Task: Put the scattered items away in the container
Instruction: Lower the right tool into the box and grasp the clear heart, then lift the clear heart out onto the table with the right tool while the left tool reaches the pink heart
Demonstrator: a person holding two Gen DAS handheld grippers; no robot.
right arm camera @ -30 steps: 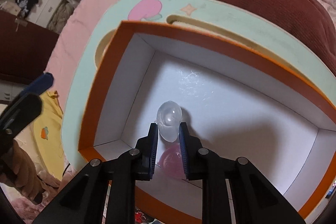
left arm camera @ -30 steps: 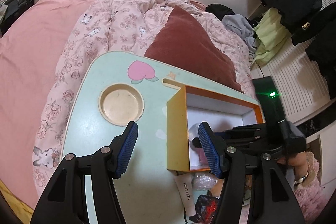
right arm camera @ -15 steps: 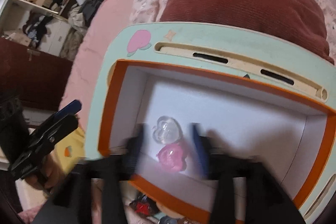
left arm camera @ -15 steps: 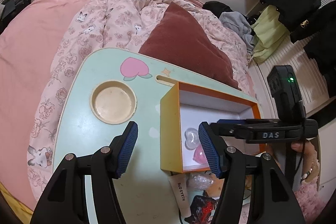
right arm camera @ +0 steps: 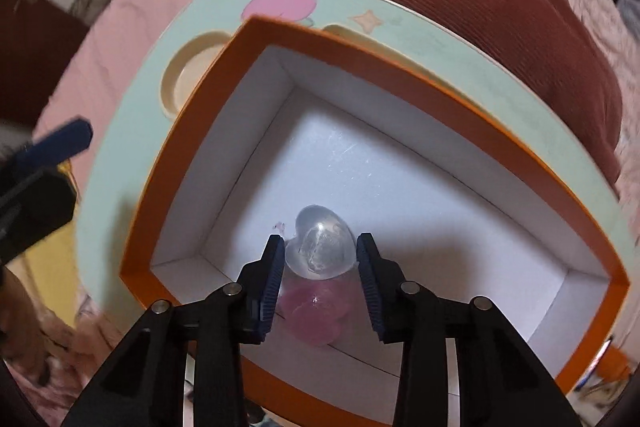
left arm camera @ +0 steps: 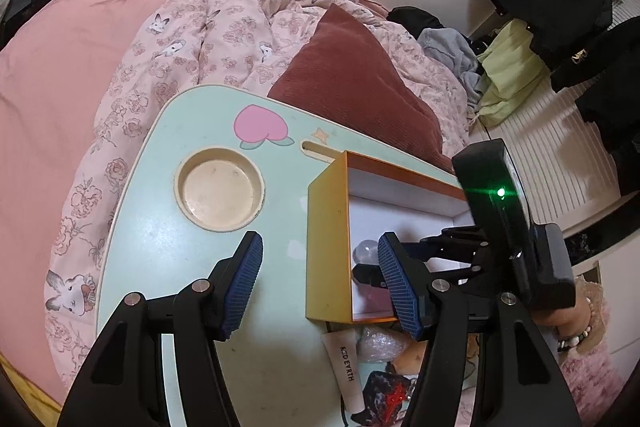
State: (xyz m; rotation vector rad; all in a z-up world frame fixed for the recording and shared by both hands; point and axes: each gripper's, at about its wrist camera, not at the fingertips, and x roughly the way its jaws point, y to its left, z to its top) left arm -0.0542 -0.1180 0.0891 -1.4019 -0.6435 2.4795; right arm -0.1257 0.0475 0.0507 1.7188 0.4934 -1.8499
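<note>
Right wrist view: right gripper (right arm camera: 320, 259) points down into orange box (right arm camera: 192, 143), white inside. Fingers (right arm camera: 274, 275) closing, medium gap; clear heart piece (right arm camera: 322, 247) sits between them, pads not visibly pressing. Pink heart piece (right arm camera: 312, 315) lies just below it at 6 o'clock, touching or overlapping, can't tell which. Both near box's 7 o'clock corner.

Left wrist view: left gripper (left arm camera: 320, 287) hovers over worktop (left arm camera: 168, 227), fingers wide, nothing held.

Risks (judgement): closing fingers could re-pinch clear heart and lift it back out; a nudge could skid it, smooth and rounded, across box floor. Frame blurred, so hand likely moving; finger may clip box wall and shift box.

Remaining clutter at 6 o'clock of box, left view: white tube (left arm camera: 346, 363), crinkly clear wrap (left arm camera: 376, 347), dark red-marked item (left arm camera: 390, 393). Not yet boxed.

Surface/room: mint lap worktop w/ round cup recess (left arm camera: 220, 189), peach print (left arm camera: 260, 127), set on bed; floral quilt (left arm camera: 224, 35), maroon cushion (left arm camera: 360, 83), clothes piled at 2 o'clock.
</note>
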